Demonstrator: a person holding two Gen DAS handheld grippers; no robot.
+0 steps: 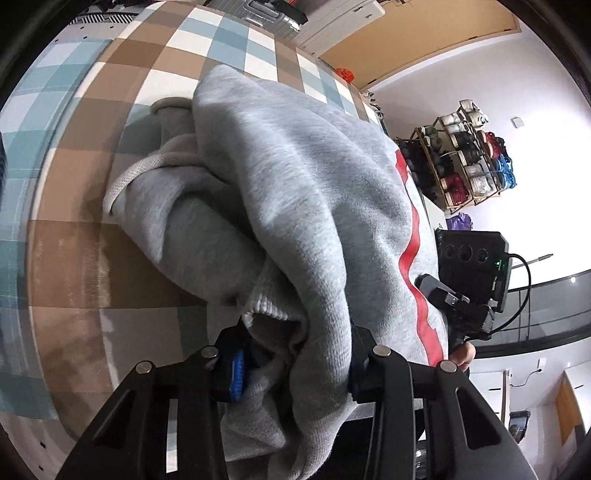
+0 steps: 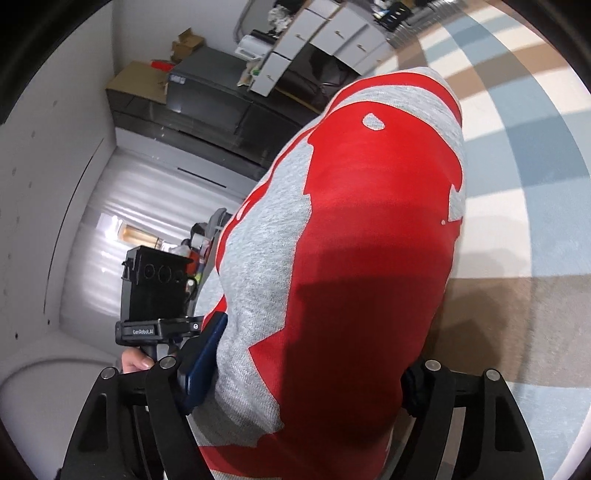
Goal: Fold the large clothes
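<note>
A grey sweatshirt (image 1: 295, 166) with a large red print (image 2: 369, 221) lies bunched up and lifted over a checked brown, blue and white cover (image 1: 74, 258). A ribbed cuff (image 1: 125, 177) and a sleeve trail off to the left on the cover. My left gripper (image 1: 295, 354) is shut on a thick fold of the grey fabric, its blue pad (image 1: 236, 373) pressed against it. My right gripper (image 2: 306, 369) is closed on the printed part, with the cloth filling the wide gap between both fingers. The garment hides the far fingertips in both views.
The checked cover (image 2: 517, 184) spreads right of the garment. A shoe rack (image 1: 469, 158) stands by the white wall, a silver suitcase (image 1: 266, 14) beyond the cover. White drawers (image 2: 332, 33), dark cabinets (image 2: 207, 110) and a cardboard box (image 2: 136, 81) line the far side. A person's thumb (image 2: 136, 360) grips the other handle.
</note>
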